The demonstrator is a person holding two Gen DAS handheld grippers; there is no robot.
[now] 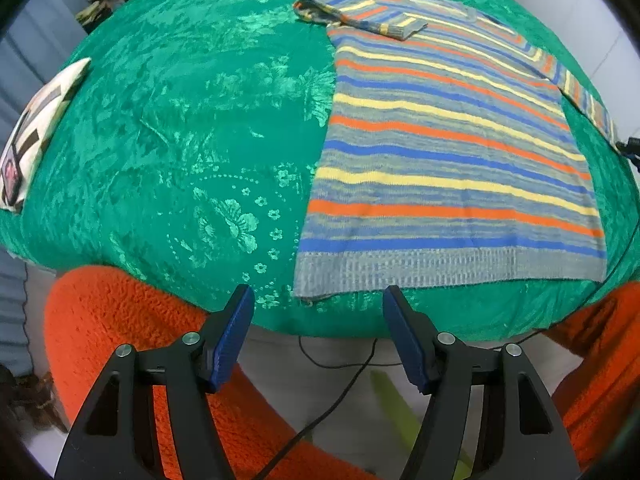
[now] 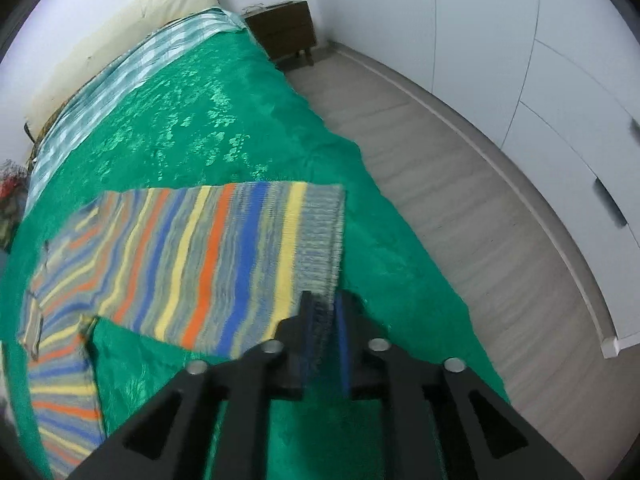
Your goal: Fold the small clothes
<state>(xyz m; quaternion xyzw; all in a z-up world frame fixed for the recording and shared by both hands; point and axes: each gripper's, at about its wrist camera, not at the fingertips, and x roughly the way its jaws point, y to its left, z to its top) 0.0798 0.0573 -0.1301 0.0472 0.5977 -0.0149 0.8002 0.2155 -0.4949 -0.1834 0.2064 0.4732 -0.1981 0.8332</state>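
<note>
A striped knit sweater [image 1: 448,152] in blue, orange, yellow and grey lies flat on a green bedspread [image 1: 192,140]. Its far sleeve [image 1: 360,16] is folded across the chest. My left gripper [image 1: 318,300] is open and empty, just short of the sweater's hem at its near left corner. In the right wrist view the sweater [image 2: 192,252] lies with one sleeve [image 2: 64,392] spread towards the lower left. My right gripper [image 2: 324,308] is shut on the grey ribbed hem [image 2: 320,236] at its corner.
A patterned cushion [image 1: 36,128] lies at the bed's left edge. Orange fleece sleeves [image 1: 132,320] and a black cable [image 1: 340,396] are below the left gripper. A wooden nightstand [image 2: 284,32], white wardrobe doors [image 2: 560,100] and grey floor [image 2: 460,200] lie right of the bed.
</note>
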